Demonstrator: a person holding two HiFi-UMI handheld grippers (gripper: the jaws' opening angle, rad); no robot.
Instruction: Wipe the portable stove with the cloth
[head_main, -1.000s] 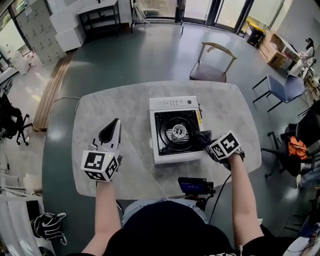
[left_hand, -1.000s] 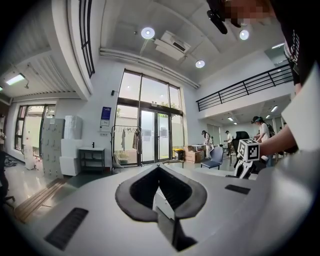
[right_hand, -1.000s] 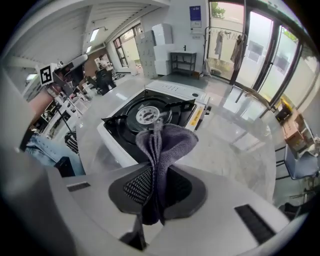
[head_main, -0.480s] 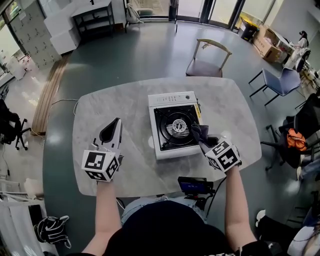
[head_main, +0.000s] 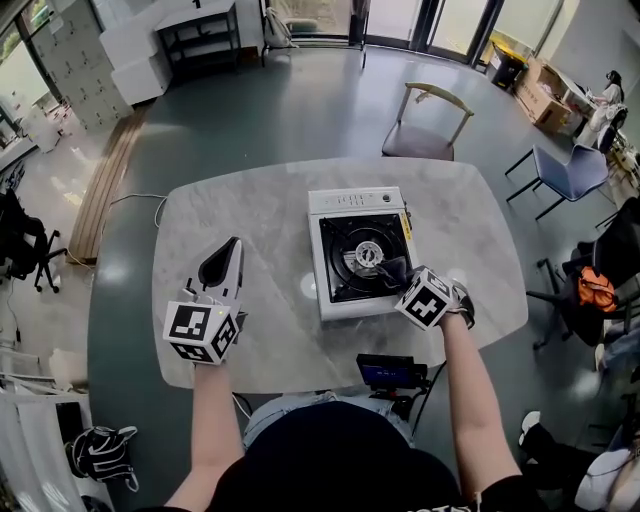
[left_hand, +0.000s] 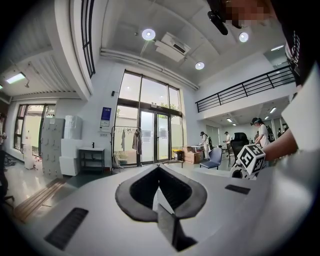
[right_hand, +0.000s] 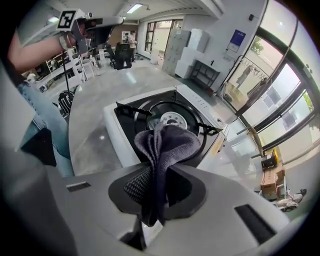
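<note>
While the right gripper (right_hand: 156, 186) pinches a dark grey cloth (right_hand: 167, 140) between its jaws, the bunched fabric bulges out past the tips. It hangs over the black cooking top of the portable stove (head_main: 333, 300), at that top's near right corner. From the head view the cloth seems to press on the pan support there, though the contact itself is hard to make out. The white stove sits on the grey tabletop (head_main: 250, 215) a little right of the middle, with its control strip toward the far edge and the round burner (head_main: 366, 255) at its centre. The left gripper (head_main: 224, 262) is well apart from the stove, over the tabletop's left half near the front edge. Its jaws are pressed together with nothing between them, and they point toward the far edge. A small black device (head_main: 390, 372) with a lit screen sits at the front edge.
</note>
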